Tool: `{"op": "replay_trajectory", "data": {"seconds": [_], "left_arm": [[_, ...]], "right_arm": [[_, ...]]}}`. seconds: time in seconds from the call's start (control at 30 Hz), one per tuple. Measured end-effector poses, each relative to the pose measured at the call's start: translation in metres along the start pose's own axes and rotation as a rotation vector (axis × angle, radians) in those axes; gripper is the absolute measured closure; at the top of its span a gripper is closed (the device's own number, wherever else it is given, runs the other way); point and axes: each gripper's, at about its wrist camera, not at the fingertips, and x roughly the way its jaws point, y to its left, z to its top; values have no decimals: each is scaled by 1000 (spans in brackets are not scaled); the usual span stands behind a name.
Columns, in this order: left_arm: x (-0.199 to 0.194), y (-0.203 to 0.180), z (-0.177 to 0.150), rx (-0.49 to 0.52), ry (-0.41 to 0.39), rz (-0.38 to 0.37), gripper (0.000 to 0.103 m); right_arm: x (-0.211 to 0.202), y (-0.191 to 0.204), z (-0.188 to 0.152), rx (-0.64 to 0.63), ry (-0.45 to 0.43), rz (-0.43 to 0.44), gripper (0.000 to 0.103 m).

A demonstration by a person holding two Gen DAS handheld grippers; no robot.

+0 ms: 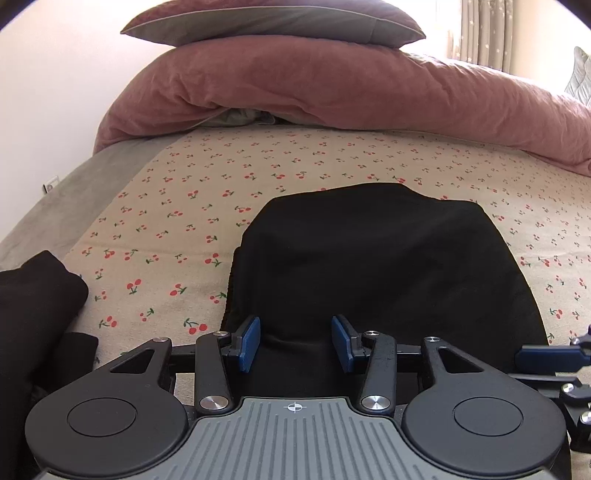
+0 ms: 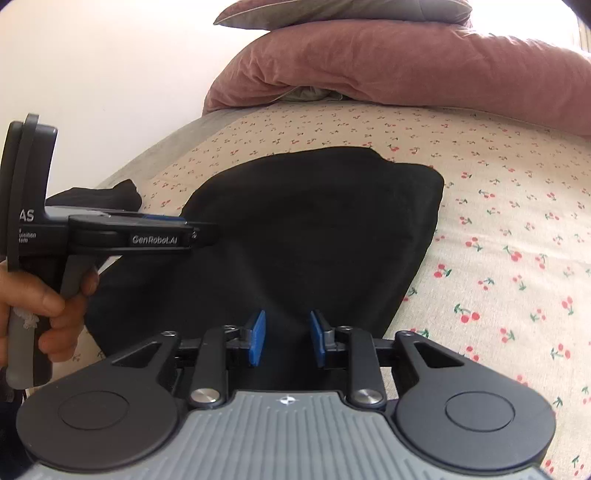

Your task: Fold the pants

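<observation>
My left tool [image 1: 295,341] sits nearest the lens, its blue pads [image 1: 249,343] spread apart with the near edge of the black pants [image 1: 369,258] lying between them; neither pad presses the cloth. My right tool [image 2: 287,341] stands likewise, pads apart but by a narrower gap, over the same near edge and pinching nothing. In the right wrist view my left hand [image 2: 48,306] grips the handle of the left tool, which reaches in from the side over the near left part of the garment. Beyond both tools the pants lie as a compact, roughly rectangular dark bundle on the cherry-print sheet [image 1: 295,166] of the bed, apparently folded over at least once, with the far edge slightly uneven. A second dark garment [image 1: 33,295] lies apart at the left. A pink duvet [image 1: 332,85] and a pillow [image 1: 273,18] are heaped at the far end. In my judgement, the step in hand is either a release or a fresh grasp of the near edge; to do it well I should take both near corners evenly, catching all layers, and carry them level toward the far edge so that the fold stays square.
</observation>
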Motion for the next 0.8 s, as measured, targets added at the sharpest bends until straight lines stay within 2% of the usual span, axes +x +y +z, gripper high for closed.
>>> {"op": "replay_trajectory", "data": {"seconds": [0.07,0.13,0.17,0.2,0.23,0.27,0.3,0.33,0.37,0.43,0.53,0.6,0.7,0.73,0.8], "left_arm": [[0,1,0,2,1,-5,60],[-1,2,1,10,2,-11,60],[-3,5,2,3,-1,-15,60],[-5,8,3,-14,-5,-17,61],[-7,13,5,-38,-10,-22,60],[-9,19,7,-63,-14,-32,54],[-11,25,8,-89,-16,-42,38],[-12,31,9,-110,-19,-47,29],[-13,37,10,-132,-25,-50,23],[-12,49,10,-186,-23,-76,23],[2,59,7,-263,52,-211,23],[13,58,3,-274,119,-206,21],[15,58,0,-273,128,-223,20],[16,59,0,-286,129,-251,20],[19,60,-2,-315,131,-288,16]], "right_arm": [[7,-14,2,38,-20,-7,83],[11,-27,2,104,-44,-21,94],[9,-30,3,133,-49,-29,94],[6,-31,4,148,-55,-38,91],[0,-30,6,150,-70,-56,81],[-7,-29,7,146,-88,-73,74],[-13,-30,8,149,-99,-88,60],[-17,-32,8,164,-93,-105,53],[-18,-36,6,192,-76,-117,52],[-19,-47,-1,276,-40,-90,52],[-15,-59,-14,393,-41,-7,50],[-13,-59,-14,414,-52,24,49],[-7,-61,-18,483,-68,106,50],[-4,-61,-19,494,-70,122,52],[0,-56,-19,470,-82,113,59]]}}
